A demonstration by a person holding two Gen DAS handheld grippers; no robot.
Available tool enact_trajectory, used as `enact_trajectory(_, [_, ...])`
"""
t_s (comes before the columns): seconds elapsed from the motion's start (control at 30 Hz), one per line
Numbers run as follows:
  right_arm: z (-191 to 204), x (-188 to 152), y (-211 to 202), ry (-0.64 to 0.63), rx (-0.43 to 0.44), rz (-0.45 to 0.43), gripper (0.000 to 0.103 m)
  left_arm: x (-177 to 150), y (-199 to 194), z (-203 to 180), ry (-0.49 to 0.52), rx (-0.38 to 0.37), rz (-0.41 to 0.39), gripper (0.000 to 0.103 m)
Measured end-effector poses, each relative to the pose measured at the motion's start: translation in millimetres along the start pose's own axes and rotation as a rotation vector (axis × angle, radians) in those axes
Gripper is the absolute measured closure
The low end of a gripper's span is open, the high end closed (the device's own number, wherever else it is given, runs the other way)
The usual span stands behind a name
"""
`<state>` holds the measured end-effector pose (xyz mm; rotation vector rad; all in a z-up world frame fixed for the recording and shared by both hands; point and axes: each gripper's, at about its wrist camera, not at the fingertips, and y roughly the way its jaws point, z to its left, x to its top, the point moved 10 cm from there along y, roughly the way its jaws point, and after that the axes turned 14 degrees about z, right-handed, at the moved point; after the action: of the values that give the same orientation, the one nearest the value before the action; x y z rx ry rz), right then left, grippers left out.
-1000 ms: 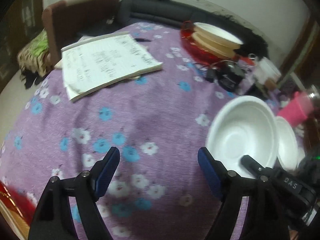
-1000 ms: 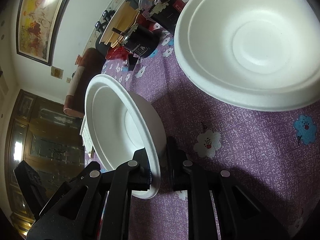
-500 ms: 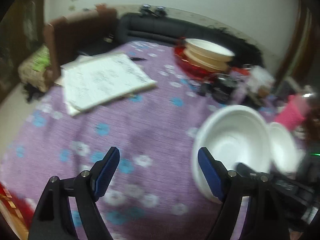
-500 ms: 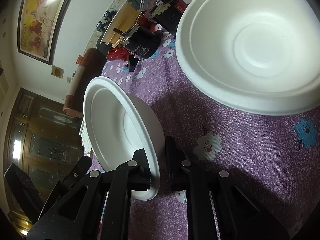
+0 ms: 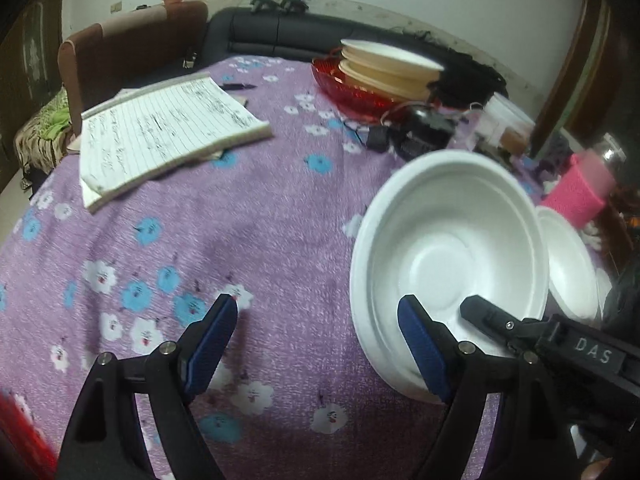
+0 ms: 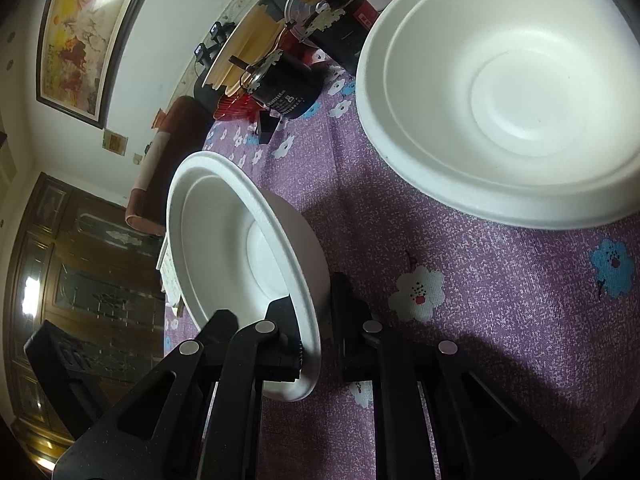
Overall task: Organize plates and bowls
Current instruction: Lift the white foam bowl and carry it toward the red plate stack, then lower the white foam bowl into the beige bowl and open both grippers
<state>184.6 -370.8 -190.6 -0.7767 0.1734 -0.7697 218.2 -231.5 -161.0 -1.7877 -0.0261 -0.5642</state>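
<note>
The right gripper [image 6: 316,344] was clamped on the near rim of a white foam bowl [image 6: 240,248], holding it tilted above the purple flowered tablecloth [image 6: 500,300]. A second white foam bowl [image 6: 512,92] sat on that cloth just beyond the held one. The left gripper [image 5: 316,332] had its blue-padded jaws spread wide with nothing between them, just beside the held bowl's rim. Farther across the cloth lay a lined notepad [image 5: 160,132] and a red dish [image 5: 352,88] stacked with tan plates [image 5: 388,68]
</note>
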Motion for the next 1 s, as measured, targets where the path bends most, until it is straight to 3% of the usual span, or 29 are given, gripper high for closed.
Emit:
enact_trajectory(0.1, [0.0, -0.1, -0.1, 0.004, 0.005, 0.000, 0.091, -3.8, 4.4, -0.4, 0.012, 0.021, 0.006, 0.028])
enact_trajectory(0.27, [1.0, -6.7, 0.4, 0.036, 0.045, 0.024, 0.091, -10.1, 2.6, -18.0, 0.063, -0.034, 0.033, 0.083])
enact_trajectory(0.47, [-3.7, -15.9, -5.3, 0.085, 0.076, 0.041, 0.091, -15.5, -11.9, -26.5, 0.086, -0.040, 0.023, 0.088])
enact_trajectory(0.7, [10.7, -41.8, -22.6, 0.068, 0.115, 0.066, 0.091, -39.1, -51.6, -20.5, 0.088, 0.008, -0.023, 0.087])
enact_trajectory(1.0, [77.3, -120.3, -16.7, -0.063, 0.156, 0.159, 0.091, -91.6, -131.6, 52.6, 0.014, 0.119, -0.098, 0.087])
